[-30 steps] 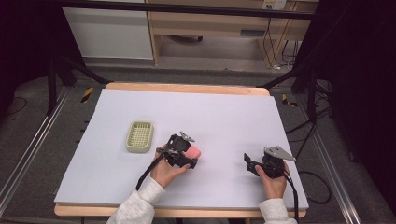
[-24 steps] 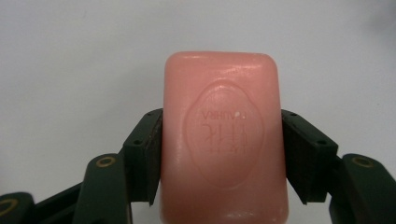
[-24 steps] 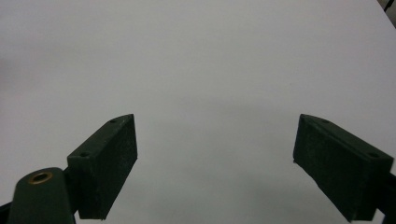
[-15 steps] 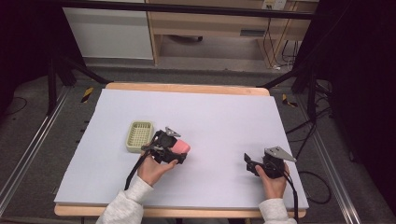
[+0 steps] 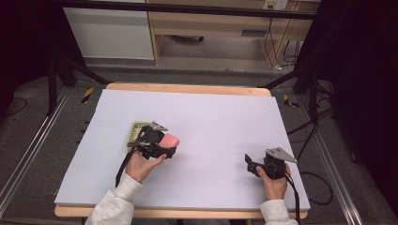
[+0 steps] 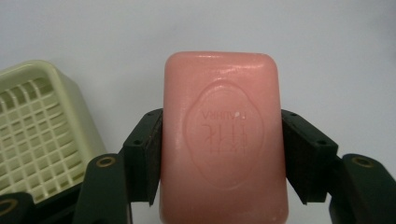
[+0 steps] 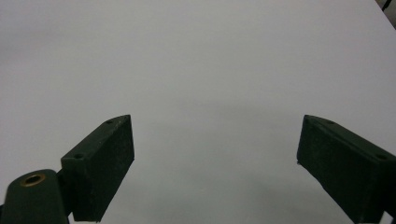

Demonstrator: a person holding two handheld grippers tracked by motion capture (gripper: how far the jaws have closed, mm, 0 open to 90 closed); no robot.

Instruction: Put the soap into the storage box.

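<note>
A pink bar of soap (image 6: 223, 135) with an embossed oval stamp sits clamped between the two black jaws of my left gripper (image 6: 222, 154), held just above the table. From the high view the soap (image 5: 170, 140) pokes out to the right of the left gripper (image 5: 162, 145), which partly covers a pale green slatted soap dish (image 5: 136, 130). That dish (image 6: 35, 130) lies at the left of the left gripper view, beside the soap. My right gripper (image 5: 251, 164) rests near the table's front right, and its jaws (image 7: 215, 163) stand wide apart over bare white surface.
A white sheet (image 5: 211, 117) covers the wooden table (image 5: 187, 87). Black frame legs (image 5: 300, 75) and cables (image 5: 324, 187) run along the right side, and shelving (image 5: 211, 23) stands beyond the far edge.
My left gripper has carried the soap leftward and slightly farther away, ending over the right part of the green dish. The right gripper has stayed put.
</note>
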